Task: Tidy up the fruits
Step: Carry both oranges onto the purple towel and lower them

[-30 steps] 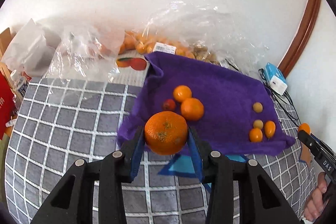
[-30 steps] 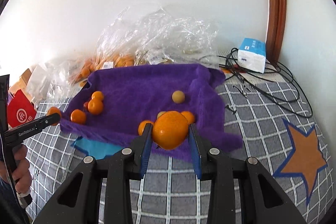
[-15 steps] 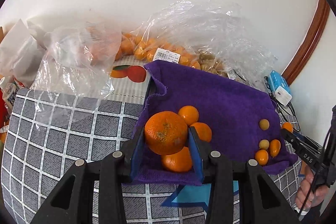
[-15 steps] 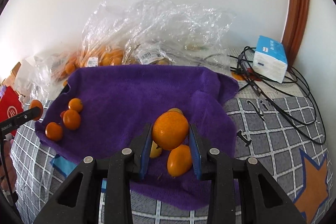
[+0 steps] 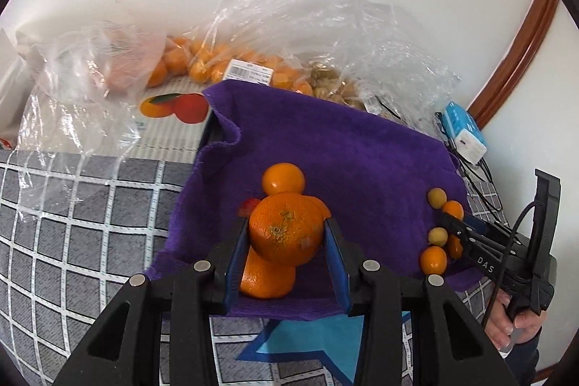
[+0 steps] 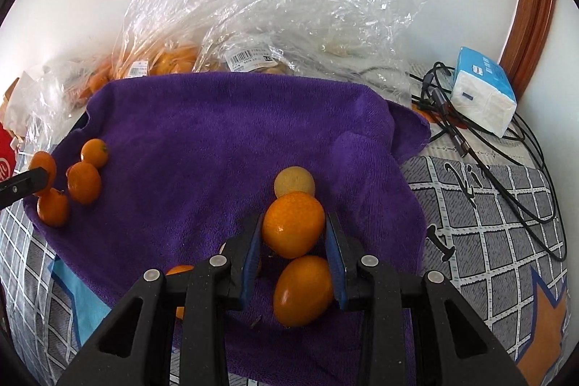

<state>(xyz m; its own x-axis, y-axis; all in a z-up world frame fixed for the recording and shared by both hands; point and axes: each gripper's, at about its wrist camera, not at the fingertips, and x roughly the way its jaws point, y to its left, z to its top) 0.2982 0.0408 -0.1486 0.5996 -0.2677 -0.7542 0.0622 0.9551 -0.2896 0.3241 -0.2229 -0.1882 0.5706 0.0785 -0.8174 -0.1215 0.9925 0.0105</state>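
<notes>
Both tools are loaded: the left gripper (image 5: 287, 243) clamps a large mandarin (image 5: 286, 229) above the mandarin cluster (image 5: 283, 179) at the left of the purple towel (image 5: 325, 147), and the right gripper (image 6: 294, 241) pinches a kumquat (image 6: 293, 228) over the small-fruit group (image 6: 303, 290) at the right. To place well, I'd lower each until it touches the cloth beside its kind, then open gently so nothing rolls. The towel lies on a grey checked cover (image 5: 72, 223); crinkled plastic bags (image 6: 253, 9) of fruit, cables (image 6: 506, 147) and a tissue pack (image 6: 485, 96) sit against the white wall.
</notes>
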